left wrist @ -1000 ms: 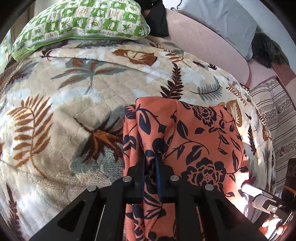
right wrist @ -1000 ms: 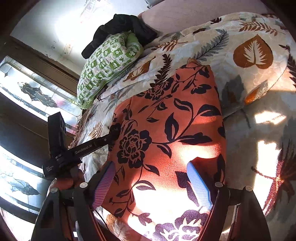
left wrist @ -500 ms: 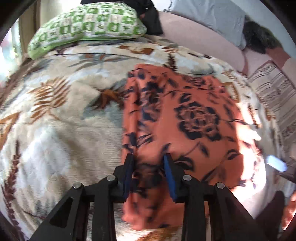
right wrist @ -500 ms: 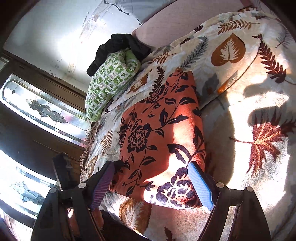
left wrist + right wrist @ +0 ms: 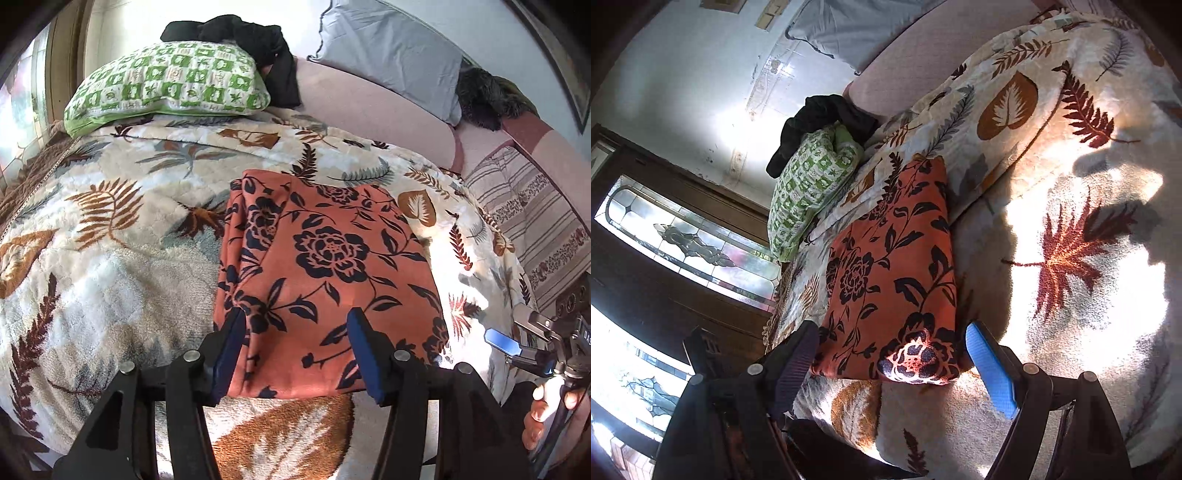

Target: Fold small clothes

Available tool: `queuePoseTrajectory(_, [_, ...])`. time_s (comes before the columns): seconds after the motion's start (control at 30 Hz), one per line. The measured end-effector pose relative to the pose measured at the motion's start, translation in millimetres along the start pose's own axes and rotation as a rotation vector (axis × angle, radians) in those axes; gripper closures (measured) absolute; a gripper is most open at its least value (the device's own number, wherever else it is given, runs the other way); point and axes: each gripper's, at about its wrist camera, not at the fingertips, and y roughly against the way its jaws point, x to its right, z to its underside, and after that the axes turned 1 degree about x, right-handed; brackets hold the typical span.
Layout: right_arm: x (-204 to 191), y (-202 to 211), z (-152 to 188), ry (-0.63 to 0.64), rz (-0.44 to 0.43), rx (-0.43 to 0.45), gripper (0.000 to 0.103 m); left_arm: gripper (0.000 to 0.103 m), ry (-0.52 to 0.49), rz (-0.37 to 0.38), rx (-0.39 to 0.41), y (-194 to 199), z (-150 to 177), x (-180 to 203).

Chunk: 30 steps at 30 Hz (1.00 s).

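An orange cloth with dark flowers (image 5: 325, 273) lies folded into a flat rectangle on the leaf-patterned blanket (image 5: 110, 258). My left gripper (image 5: 295, 347) hovers over its near edge; its jaws are opening and the pads do not press the cloth. In the right wrist view the same cloth (image 5: 894, 277) lies ahead, and my right gripper (image 5: 894, 365) stands open at its near end with nothing pinched. The right gripper (image 5: 513, 345) also shows at the right edge of the left view, held by a hand.
A green checked pillow (image 5: 166, 88) with a black garment (image 5: 255, 40) on it sits at the blanket's far end. A grey pillow (image 5: 391, 55) leans on the pink headboard (image 5: 369, 103). A striped cloth (image 5: 532, 214) lies to the right. Dark wooden glazed doors (image 5: 683, 236) stand on the left.
My left gripper let go of the cloth, opened and drew back toward the near edge. The right gripper also pulled back from over the cloth. The cloth now lies flat.
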Motion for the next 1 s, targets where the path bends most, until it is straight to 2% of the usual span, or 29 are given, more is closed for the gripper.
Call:
queuePoseTrajectory(0.07, [10.8,-2.4,1.5,-0.027,0.008,-0.017,0.019,0.045,-0.018,-0.009,-0.029,-14.3,4.0,3.1])
queuePoseTrajectory(0.1, [15.0,-3.8,1.9,-0.041,0.02,-0.026,0.019,0.045,-0.015,-0.045,-0.074,-27.8,7.2,0.9])
queuePoseTrajectory(0.13, [17.3,-4.1,2.5,-0.049,0.027,-0.026,0.019,0.051,-0.011,-0.08,-0.129,-42.6,11.6,-3.6])
queuePoseTrajectory(0.17, [18.6,-2.3,2.6,-0.051,0.026,-0.019,0.019,0.057,-0.011,-0.099,-0.153,-52.4,16.2,-7.6])
queuePoseTrajectory(0.2, [19.5,0.2,2.4,-0.05,0.025,-0.01,0.019,0.061,-0.018,-0.109,-0.141,-53.9,19.0,-9.2])
queuePoseTrajectory(0.37, [30.3,6.3,-1.1,-0.073,0.023,0.01,0.019,0.061,-0.014,-0.101,-0.13,-42.5,14.5,-7.6])
queuePoseTrajectory(0.5, [34.8,7.2,-2.4,-0.089,0.005,0.019,0.019,0.061,-0.003,-0.031,-0.059,-14.3,-4.5,1.0])
queuePoseTrajectory(0.63, [39.9,-0.8,-7.0,-0.104,0.0,0.003,0.019,0.053,-0.052,0.024,-0.007,-10.7,-34.8,19.1])
queuePoseTrajectory(0.8, [40.4,-23.7,-30.8,-0.11,-0.022,-0.045,0.019,0.053,-0.102,0.066,-0.026,-50.6,-65.2,30.5])
queuePoseTrajectory(0.9, [41.1,-48.6,-52.3,-0.127,-0.043,-0.09,0.019,0.053,-0.097,0.005,-0.078,-85.1,-69.0,19.5])
queuePoseTrajectory(0.93, [40.9,-59.1,-59.8,-0.14,-0.052,-0.11,0.019,0.054,-0.091,-0.033,-0.132,-100.5,-66.5,13.2])
queuePoseTrajectory(0.97, [40.5,-70.2,-67.0,-0.149,-0.073,-0.127,0.019,0.054,-0.075,-0.041,-0.163,-111.5,-63.0,6.5])
queuePoseTrajectory(1.0, [42.0,-83.4,-73.9,-0.169,-0.101,-0.153,0.019,0.054,-0.069,-0.033,-0.152,-114.3,-60.9,3.0])
